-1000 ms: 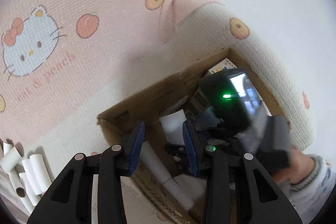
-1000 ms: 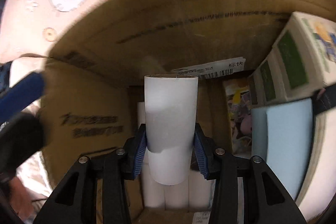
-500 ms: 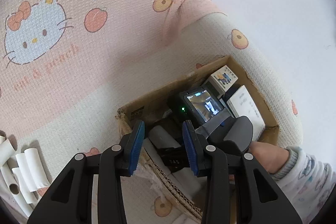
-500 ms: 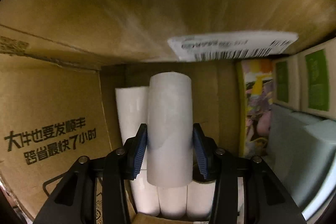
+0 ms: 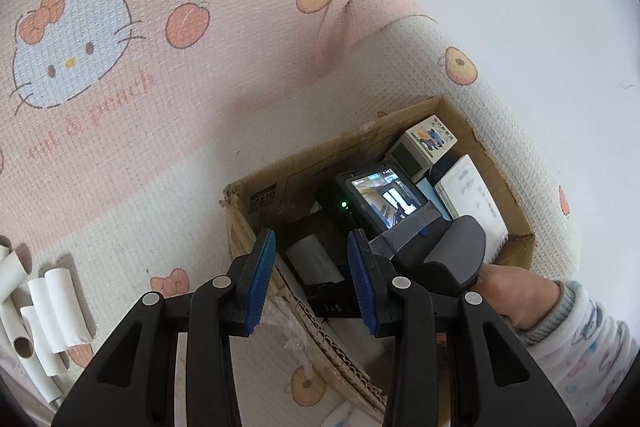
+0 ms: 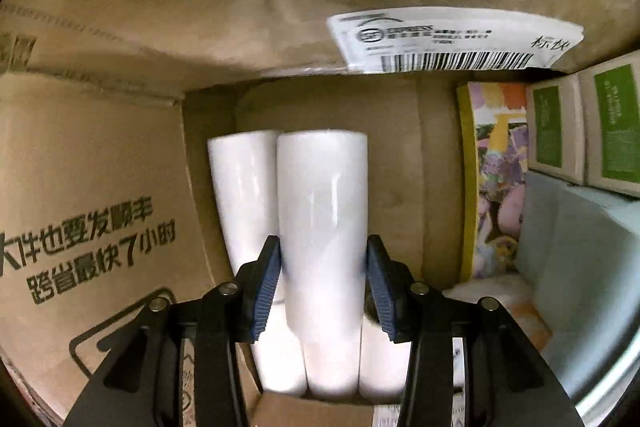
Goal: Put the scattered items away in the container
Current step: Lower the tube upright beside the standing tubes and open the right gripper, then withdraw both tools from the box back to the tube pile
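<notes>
Far left on the bedspread (image 5: 168,155): loose white tubes (image 5: 48,311) still scattered, well apart from the cardboard box (image 5: 256,203). My left gripper (image 5: 311,281) hovers over the box's near corner, fingers (image 5: 260,279) apart with nothing between them. Empty.

Moving right: my right gripper (image 6: 322,287) is down inside the box, aimed steeply at the floor of it. White tube (image 6: 322,227) sits between the fingers (image 6: 266,283), which are opening now; left pad looks to be touching, right pad looks just off the surface. The tube lies on top of the other tubes (image 6: 240,187) already laid in a row. Right of that: picture book (image 6: 496,179), green-labelled boxes (image 6: 580,131), blue pad (image 6: 572,251) against the box's right side.

Risks, my guess: the released tube rests on rounded ones, so it may roll off into the gap by the book or end up crooked. Withdrawing with the fingers only partly open could drag it back up. Left gripper is close to the right hand (image 5: 516,295), so the two could knock.
</notes>
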